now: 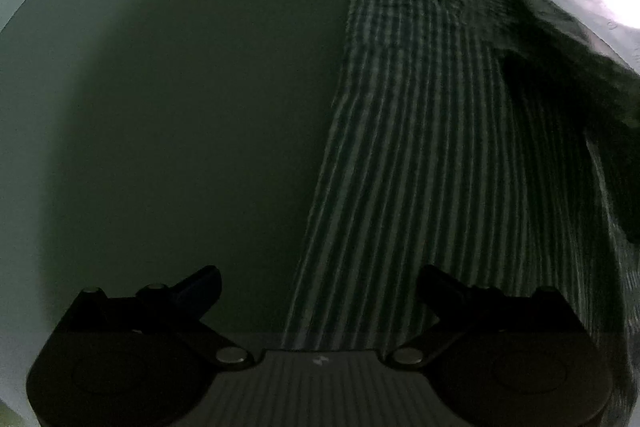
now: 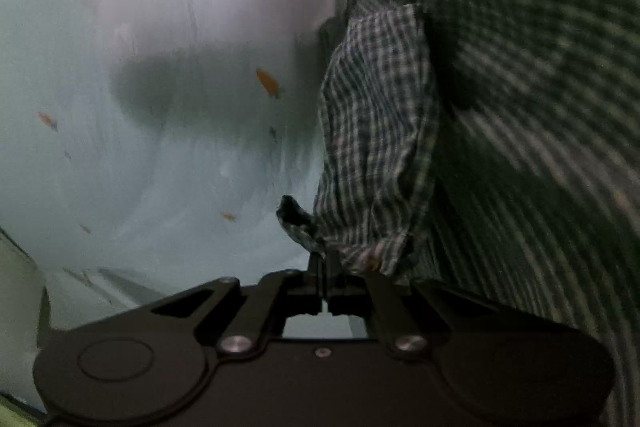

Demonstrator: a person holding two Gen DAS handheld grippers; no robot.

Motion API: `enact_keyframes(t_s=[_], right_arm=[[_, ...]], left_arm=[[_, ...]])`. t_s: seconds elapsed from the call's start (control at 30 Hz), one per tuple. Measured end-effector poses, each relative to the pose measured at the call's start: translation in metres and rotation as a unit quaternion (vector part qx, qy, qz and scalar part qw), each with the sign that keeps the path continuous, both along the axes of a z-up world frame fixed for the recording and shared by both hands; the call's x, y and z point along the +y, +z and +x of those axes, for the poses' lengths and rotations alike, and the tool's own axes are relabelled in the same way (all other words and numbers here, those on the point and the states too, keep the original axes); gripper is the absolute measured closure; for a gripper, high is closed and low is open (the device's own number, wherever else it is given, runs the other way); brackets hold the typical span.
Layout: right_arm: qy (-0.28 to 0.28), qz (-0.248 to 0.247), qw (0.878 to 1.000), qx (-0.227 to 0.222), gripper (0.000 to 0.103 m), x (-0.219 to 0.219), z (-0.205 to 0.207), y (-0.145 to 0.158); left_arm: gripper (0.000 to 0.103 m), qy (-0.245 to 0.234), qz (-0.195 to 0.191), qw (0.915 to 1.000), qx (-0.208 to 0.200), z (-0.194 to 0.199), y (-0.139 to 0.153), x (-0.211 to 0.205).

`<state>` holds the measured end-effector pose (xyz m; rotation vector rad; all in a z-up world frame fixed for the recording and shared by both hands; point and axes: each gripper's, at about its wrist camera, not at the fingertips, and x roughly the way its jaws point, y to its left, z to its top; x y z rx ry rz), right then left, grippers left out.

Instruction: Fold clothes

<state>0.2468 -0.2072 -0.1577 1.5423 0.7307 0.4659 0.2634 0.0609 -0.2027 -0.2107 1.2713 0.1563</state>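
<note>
A green checked shirt (image 1: 432, 155) lies spread on a dark green table (image 1: 168, 115), filling the right half of the left wrist view. The left gripper (image 1: 318, 287) hovers at bottom centre, jaws wide, holding nothing. The right gripper (image 2: 324, 267), bottom centre, pinches a shirt corner, likely lifting it to fold.
</note>
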Motion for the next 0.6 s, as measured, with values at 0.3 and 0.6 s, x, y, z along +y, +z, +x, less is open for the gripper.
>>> enact_keyframes(t_s=[0.3, 0.6], right_arm=[[0.038, -0.042, 0.998, 0.011, 0.101, 0.034, -0.039, 0.004], [0.073, -0.078, 0.994, 0.025, 0.101, 0.06, -0.07, 0.001]], left_arm=[[0.0, -0.016, 0.007, 0.9998, -0.002, -0.053, 0.014, 0.009], [0.0, -0.028, 0.008, 0.9995, 0.011, -0.084, 0.01, 0.017]])
